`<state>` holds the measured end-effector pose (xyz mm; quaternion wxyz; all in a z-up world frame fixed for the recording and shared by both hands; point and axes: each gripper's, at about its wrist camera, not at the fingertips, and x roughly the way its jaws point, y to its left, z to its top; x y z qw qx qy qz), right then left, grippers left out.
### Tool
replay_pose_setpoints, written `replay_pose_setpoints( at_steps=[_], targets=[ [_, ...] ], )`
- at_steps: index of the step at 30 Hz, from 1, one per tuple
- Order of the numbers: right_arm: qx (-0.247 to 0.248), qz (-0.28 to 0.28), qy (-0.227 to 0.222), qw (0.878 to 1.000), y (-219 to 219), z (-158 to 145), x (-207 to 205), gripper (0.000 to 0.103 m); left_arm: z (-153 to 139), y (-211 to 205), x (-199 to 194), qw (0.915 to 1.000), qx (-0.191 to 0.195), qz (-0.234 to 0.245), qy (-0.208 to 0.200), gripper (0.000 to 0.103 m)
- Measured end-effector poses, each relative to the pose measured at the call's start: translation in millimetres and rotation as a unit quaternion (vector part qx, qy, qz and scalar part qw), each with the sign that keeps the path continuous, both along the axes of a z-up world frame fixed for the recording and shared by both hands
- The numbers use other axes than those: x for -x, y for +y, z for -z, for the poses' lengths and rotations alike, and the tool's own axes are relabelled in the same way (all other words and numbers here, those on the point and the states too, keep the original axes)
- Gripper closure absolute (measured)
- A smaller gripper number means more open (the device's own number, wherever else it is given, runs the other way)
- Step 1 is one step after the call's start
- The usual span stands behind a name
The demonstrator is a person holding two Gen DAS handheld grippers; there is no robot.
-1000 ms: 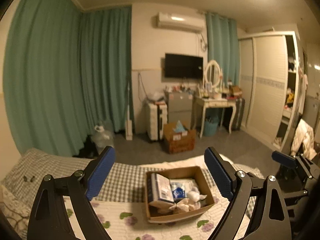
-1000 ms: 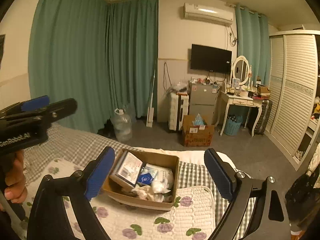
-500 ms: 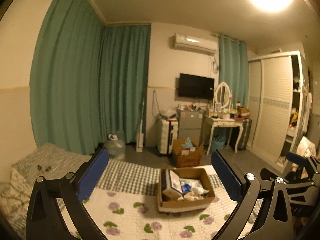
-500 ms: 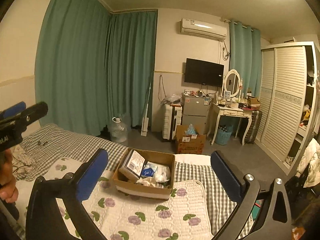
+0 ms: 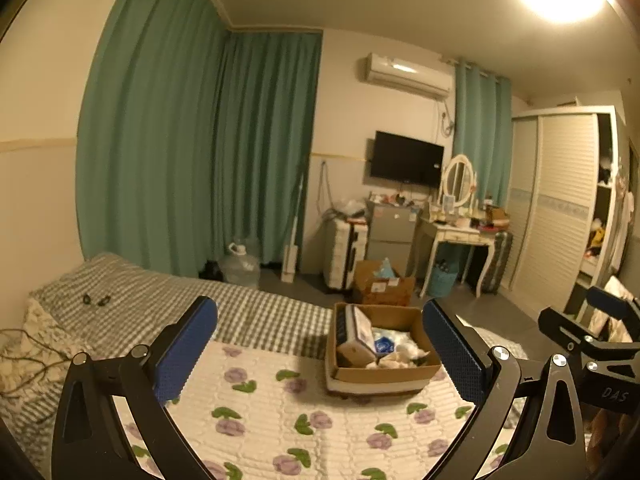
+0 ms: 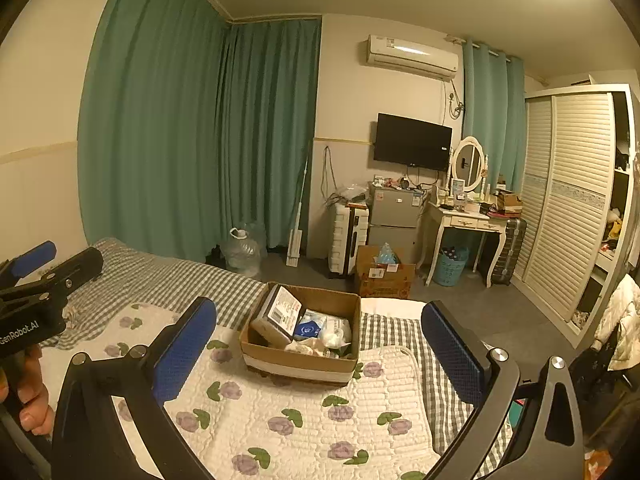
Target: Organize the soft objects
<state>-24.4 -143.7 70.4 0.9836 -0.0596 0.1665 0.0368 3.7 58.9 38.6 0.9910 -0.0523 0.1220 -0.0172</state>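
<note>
I have pulled both views back; the box (image 6: pixel 300 332) of soft things now sits mid-frame; left gripper (image 5: pixel 320 344) and right gripper (image 6: pixel 318 344) gape, holding nothing.

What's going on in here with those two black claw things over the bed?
A person holds a claw tool in each hand above a bed. Both the left claw and the right claw are open and hold nothing. They point toward a cardboard box sitting on a flowered quilt. The box holds a flat packet, a blue-and-white pack and some pale crumpled soft things. Neither claw touches the box.
</note>
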Motion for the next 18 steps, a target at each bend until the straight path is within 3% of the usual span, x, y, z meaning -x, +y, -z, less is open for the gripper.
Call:
replay_pose_setpoints(
  at_steps=[18],
  targets=[
    [-0.005, 0.004, 0.008, 1.0, -2.3, 6.3, -6.1, 0.0, 6.1, -8.6, 0.8, 0.9997, -0.02, 0.005, 0.012, 0.0]
  ],
)
